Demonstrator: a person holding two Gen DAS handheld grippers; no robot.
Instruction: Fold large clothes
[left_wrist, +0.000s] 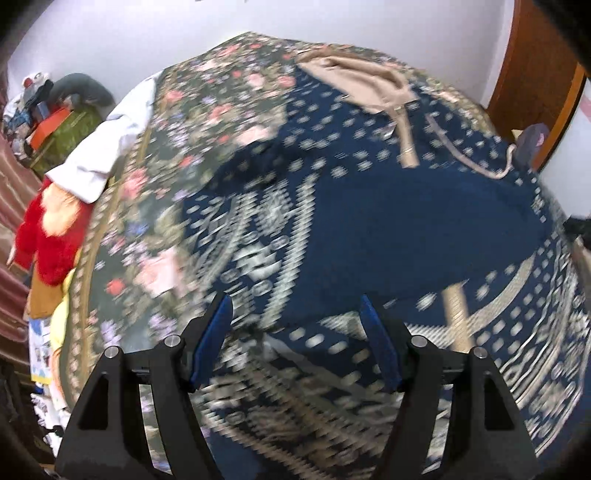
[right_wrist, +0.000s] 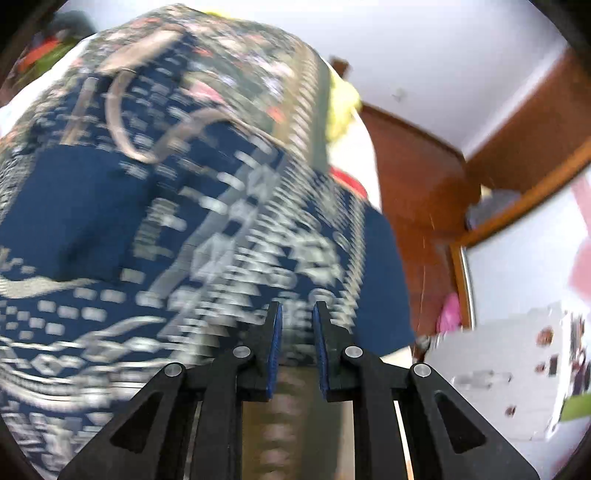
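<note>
Navy patterned cloth (left_wrist: 406, 221) (blurred), floral bedspread (left_wrist: 207, 122)

Even, soft daylight fills the room, no hard shadows or glare. Both views smear heavily with motion blur across the patterned cloth (left_wrist: 369, 221); only the near black fingers (right_wrist: 221, 406) stay sharp. Edges bow and darken.
</note>
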